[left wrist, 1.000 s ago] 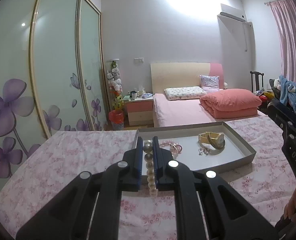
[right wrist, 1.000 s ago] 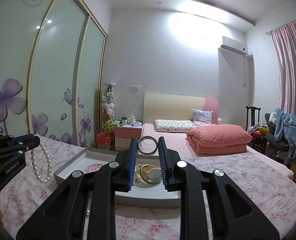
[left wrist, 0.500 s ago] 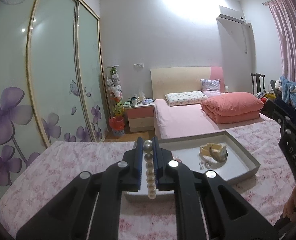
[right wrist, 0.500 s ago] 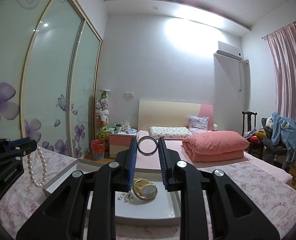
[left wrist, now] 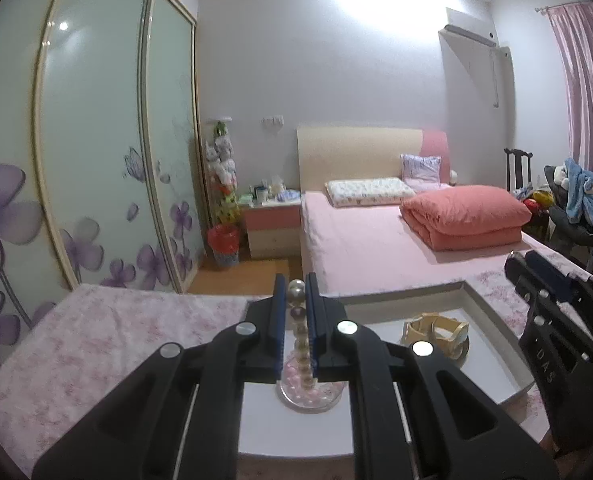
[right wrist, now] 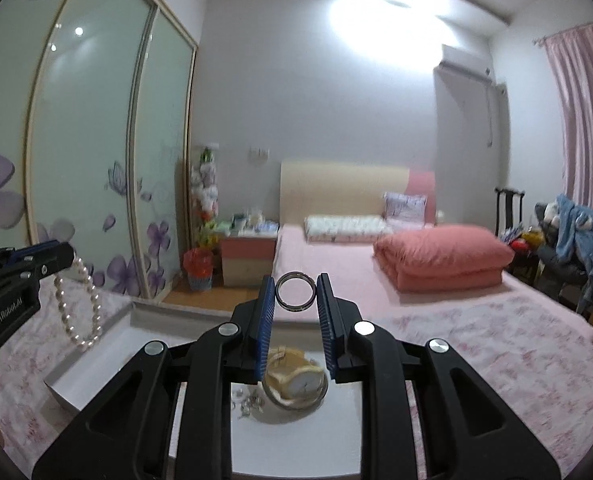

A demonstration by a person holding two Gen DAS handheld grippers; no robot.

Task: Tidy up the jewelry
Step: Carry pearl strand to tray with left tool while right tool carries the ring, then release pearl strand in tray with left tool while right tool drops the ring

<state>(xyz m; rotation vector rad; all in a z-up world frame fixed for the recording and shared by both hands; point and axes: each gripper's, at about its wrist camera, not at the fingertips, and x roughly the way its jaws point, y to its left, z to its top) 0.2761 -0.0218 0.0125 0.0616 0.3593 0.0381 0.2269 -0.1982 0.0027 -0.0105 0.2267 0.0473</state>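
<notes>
Both pieces are being carried to the shallow grey cardboard tray [right wrist: 96,364]. The left gripper [left wrist: 295,292] is clamped on one white pearl strand [right wrist: 78,300], hanging above the tray's left part, over a pink beaded bracelet [left wrist: 310,394]. The right gripper [right wrist: 295,300] pinches one thin silver metal ring [right wrist: 295,297] above the gold watch [right wrist: 296,382]. Judging by this, lowering and releasing come next. Small silver earrings [right wrist: 250,400] lie beside the watch; their count is unclear.

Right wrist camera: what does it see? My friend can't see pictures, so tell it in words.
The right tongs pinch a silver ring above a white tray holding a gold watch. At left, the left tongs dangle a pearl bracelet over the tray's edge; a pink bed is behind.
</notes>
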